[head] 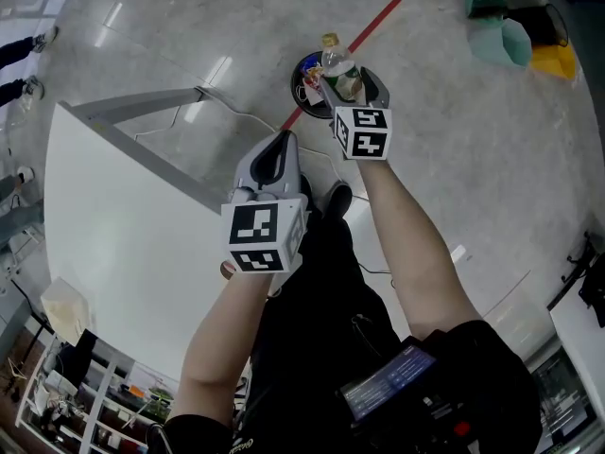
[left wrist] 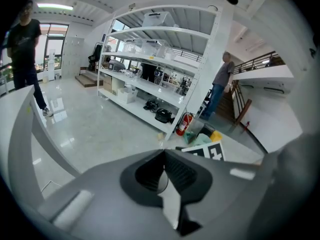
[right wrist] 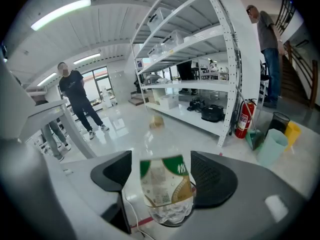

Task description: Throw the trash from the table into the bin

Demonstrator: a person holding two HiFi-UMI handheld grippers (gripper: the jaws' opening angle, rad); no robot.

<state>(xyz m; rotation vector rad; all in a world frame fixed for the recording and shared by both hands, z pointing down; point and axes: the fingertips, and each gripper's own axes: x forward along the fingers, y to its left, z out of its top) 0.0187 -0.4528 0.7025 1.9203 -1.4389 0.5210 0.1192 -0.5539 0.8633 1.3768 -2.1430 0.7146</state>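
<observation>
Plastic bottle (right wrist: 162,184) sits gripped in our right claw (head: 352,83) above the bin (head: 299,88). Our left claw (left wrist: 164,156) is closed, empty.

Clear bottle (head: 337,67) upright — over black bin (head: 297,85).

This is a big lab or workshop hall with an industrial feel. A tall white shelving rack (left wrist: 165,79) dominates it, loaded with clear storage boxes (left wrist: 158,19), bags and gear (the smaller items are too small to name). A red fire extinguisher (left wrist: 183,124) stands at the rack's foot, a staircase (left wrist: 234,100) rises beyond one end, glazed doors (left wrist: 54,51) lie past the other, and polished grey floor (left wrist: 95,134) spreads before it, where a white desk (head: 123,244) stands.
</observation>
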